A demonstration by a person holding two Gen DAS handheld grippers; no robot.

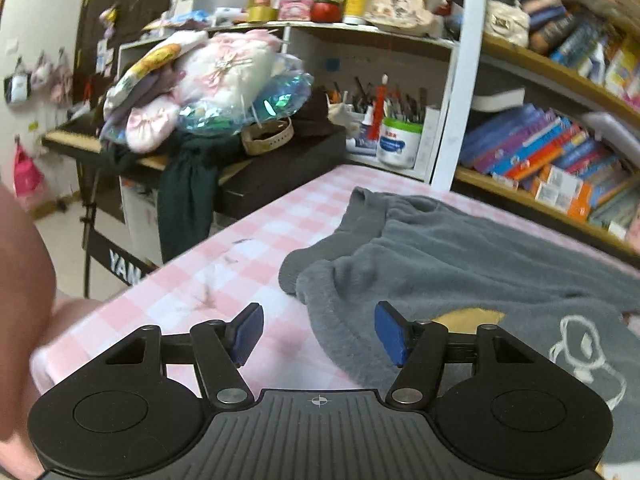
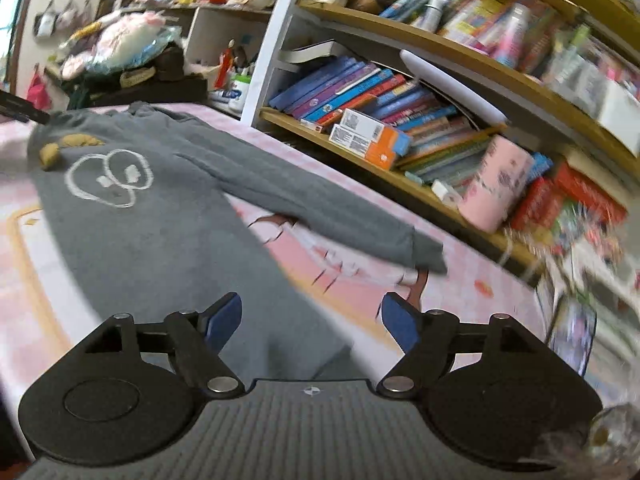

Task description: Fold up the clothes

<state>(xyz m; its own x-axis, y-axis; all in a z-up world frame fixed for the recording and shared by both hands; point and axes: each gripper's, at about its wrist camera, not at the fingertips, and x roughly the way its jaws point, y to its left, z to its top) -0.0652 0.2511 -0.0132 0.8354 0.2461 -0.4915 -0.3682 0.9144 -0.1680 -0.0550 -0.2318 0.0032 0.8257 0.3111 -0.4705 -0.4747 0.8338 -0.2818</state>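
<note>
1. A grey sweatshirt (image 2: 160, 216) lay spread flat, front up, on a bench (image 1: 224, 264) covered with a pink checked cloth. A white outline drawing and a yellow patch showed on its chest.
2. In the right wrist view one sleeve (image 2: 320, 204) stretched out sideways from the body toward the bookshelf (image 2: 420, 120), its cuff lying near the bench edge.
3. In the left wrist view the other sleeve (image 1: 320, 256) was bunched in soft rolls beside the body, near the collar end.
4. The left claw (image 1: 319, 334) stood open with nothing between its blue pads, hovering over the garment's edge.
5. The right claw (image 2: 312, 322) was also open and empty, above the hem area; the picture was blurred.
6. The fabric looked thick, fleecy and limp, so it would probably drape and sag when lifted rather than hold shape, and was light enough for one claw.
7. A pinch at the cuff or at the shoulder seam seemed the best hold, since a doubled edge gives the pads more to bite than a single flat layer.
</note>
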